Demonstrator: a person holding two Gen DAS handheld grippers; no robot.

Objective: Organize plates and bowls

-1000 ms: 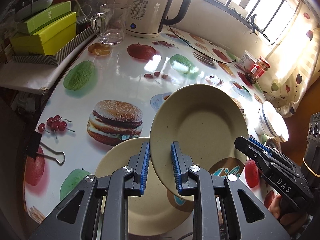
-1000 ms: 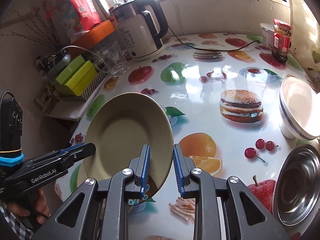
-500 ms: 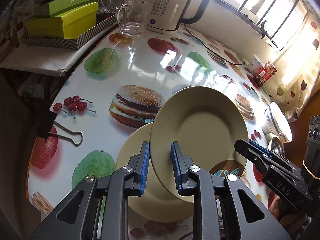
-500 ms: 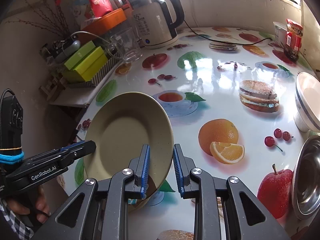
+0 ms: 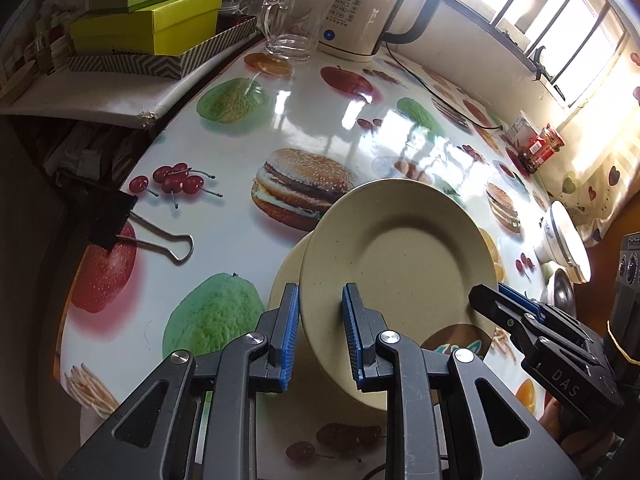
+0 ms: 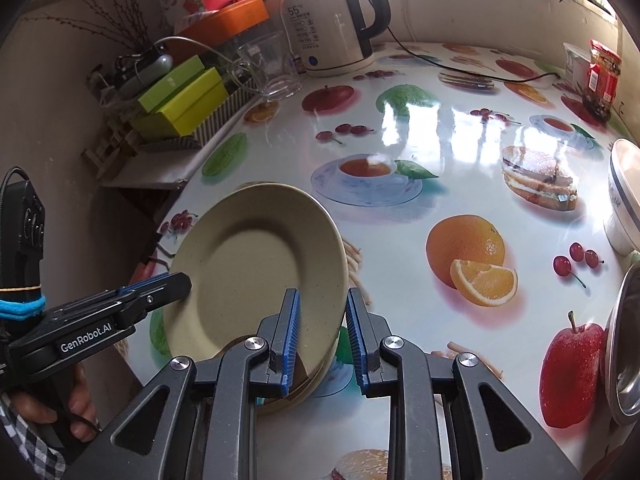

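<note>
A beige plate (image 5: 400, 256) hangs tilted above the tabletop (image 5: 320, 128), its hollow face turned up toward both cameras. Both tools carry it: the left hand-held gripper (image 5: 319, 330) is clenched on its near rim, blue pads on either side of the edge, and the right hand-held gripper (image 6: 322, 334) pinches the rim on the opposite side in the same way. In the left wrist view the right tool's black fingers reach the plate's rim from the lower right.

A second beige plate (image 5: 286, 280) lies flat on the tabletop directly beneath, mostly covered by the raised one, only its left edge showing.

Farther off to the right stand a white bowl with a blue band (image 6: 624, 204) and, nearer the edge, a steel bowl (image 6: 624, 344). At the far side sit an electric kettle (image 6: 324, 20), a glass mug (image 5: 294, 22) and stacked green boxes (image 5: 152, 16). A black binder clip (image 5: 116, 220) rests on the tabletop's left edge.
</note>
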